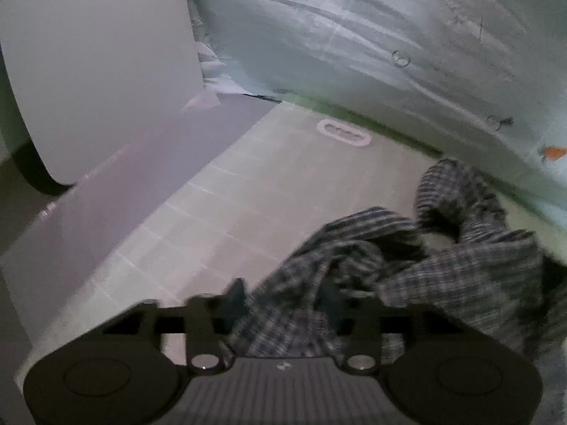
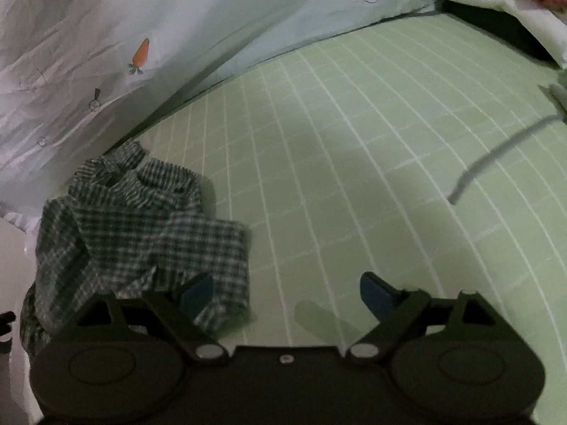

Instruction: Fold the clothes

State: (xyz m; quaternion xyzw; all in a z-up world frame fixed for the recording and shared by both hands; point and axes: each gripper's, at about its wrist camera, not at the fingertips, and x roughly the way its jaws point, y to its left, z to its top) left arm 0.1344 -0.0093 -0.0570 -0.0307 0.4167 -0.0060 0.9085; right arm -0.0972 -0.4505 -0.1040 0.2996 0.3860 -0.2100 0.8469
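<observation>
A crumpled blue-and-white checked shirt (image 1: 418,269) lies on a pale green gridded mat (image 1: 219,205). My left gripper (image 1: 283,301) is low over the shirt's near edge, with cloth bunched between its fingers; its jaws look wide apart and the tips are blurred. In the right wrist view the same shirt (image 2: 141,226) lies at the left on the mat (image 2: 372,163). My right gripper (image 2: 287,294) is open, its left fingertip (image 2: 196,294) over the shirt's right edge, its right one (image 2: 375,294) over bare mat.
A light bedsheet with carrot prints (image 1: 372,35) hangs behind the mat; it also shows in the right wrist view (image 2: 124,35). A white panel (image 1: 92,63) stands at the left. A grey cord (image 2: 496,156) lies on the mat at the right.
</observation>
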